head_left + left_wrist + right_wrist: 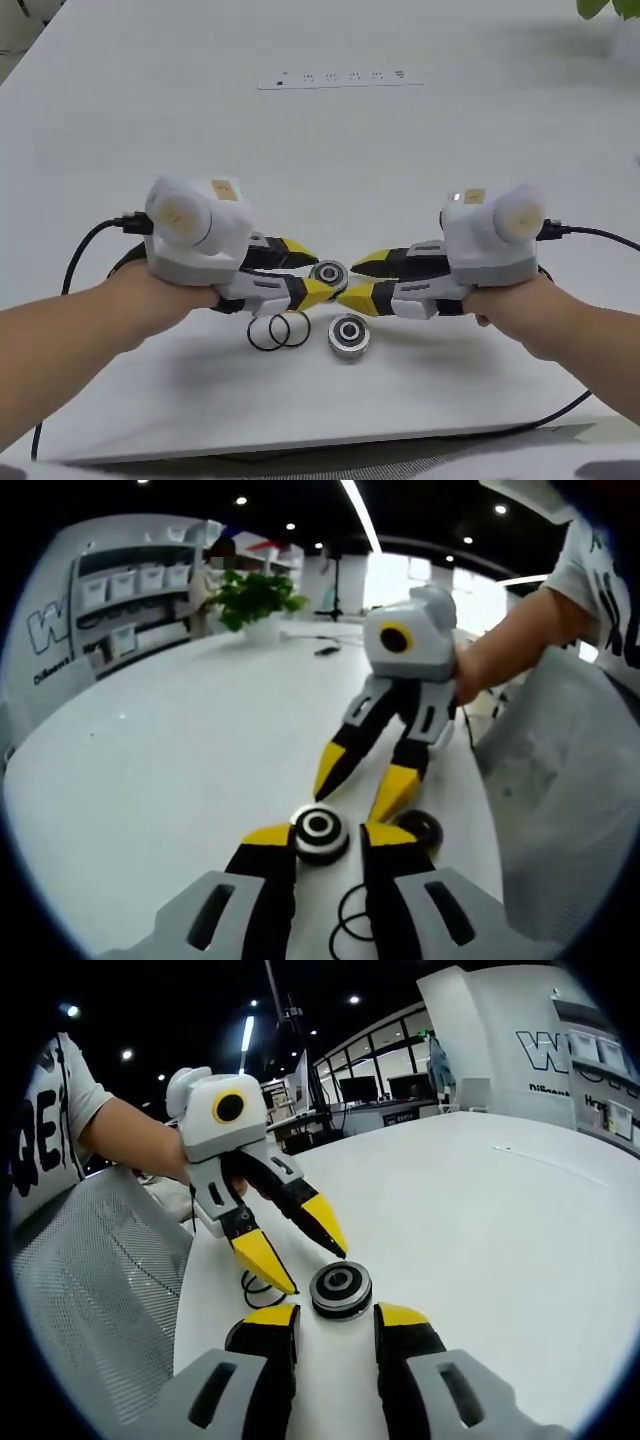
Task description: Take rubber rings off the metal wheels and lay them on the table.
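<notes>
Addressing the wheel (328, 272) near the table's (450, 130) front edge, just beyond two freed rings (280, 331). Flanked by the left gripper (322, 273), clamping not discernible; faced by the right gripper (345, 281), spread apart. Presumably requiring next: steadying, then pinching the rubber.

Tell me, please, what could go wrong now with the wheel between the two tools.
The wheel sits just at the tips of the left tool; it may slip out and roll when the open right tool reaches for it. The two loose rings and the second wheel lie on the table close by the tools, so a slipping wheel may knock them.
</notes>
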Motion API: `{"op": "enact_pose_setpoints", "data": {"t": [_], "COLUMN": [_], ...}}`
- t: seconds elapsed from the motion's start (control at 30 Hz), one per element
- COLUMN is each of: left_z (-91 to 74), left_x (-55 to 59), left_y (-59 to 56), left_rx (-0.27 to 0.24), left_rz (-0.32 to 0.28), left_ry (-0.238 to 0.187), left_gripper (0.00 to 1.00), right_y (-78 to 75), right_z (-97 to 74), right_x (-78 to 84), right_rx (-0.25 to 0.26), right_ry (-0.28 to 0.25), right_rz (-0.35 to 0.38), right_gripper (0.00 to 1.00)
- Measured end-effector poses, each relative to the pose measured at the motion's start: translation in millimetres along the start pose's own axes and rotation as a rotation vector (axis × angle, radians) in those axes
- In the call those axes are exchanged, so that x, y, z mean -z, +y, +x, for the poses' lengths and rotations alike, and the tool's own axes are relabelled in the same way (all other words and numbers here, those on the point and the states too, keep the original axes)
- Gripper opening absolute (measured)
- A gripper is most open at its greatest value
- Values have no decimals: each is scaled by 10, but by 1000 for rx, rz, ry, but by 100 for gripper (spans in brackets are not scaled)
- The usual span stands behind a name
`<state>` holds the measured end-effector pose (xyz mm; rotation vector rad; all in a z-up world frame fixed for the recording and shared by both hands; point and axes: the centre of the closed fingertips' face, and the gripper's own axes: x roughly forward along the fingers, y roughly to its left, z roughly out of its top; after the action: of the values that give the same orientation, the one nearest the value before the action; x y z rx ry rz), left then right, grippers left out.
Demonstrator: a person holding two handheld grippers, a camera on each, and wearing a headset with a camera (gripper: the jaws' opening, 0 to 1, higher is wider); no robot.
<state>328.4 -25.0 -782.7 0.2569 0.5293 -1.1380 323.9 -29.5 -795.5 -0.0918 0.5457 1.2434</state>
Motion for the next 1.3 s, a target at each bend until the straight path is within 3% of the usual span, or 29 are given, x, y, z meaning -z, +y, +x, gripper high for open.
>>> {"op": "enact_pose_setpoints", "data": {"t": [0.67, 0.87, 1.3], "left_z": [75, 83, 88], "left_x": [29, 35, 30], "left_y": [61, 66, 75], "left_rx": [-22, -41, -67], "left_rz": [18, 50, 27], "left_ry": [27, 35, 27], "left_gripper": [16, 14, 13], "right_y": [-9, -4, -52], "right_z": [6, 21, 74], "right_x": [11, 4, 11], "right_rx": [0, -1, 26], "right_ry": [4, 3, 21], "right_rz": [-3, -4, -45], "right_gripper": [27, 27, 26]}}
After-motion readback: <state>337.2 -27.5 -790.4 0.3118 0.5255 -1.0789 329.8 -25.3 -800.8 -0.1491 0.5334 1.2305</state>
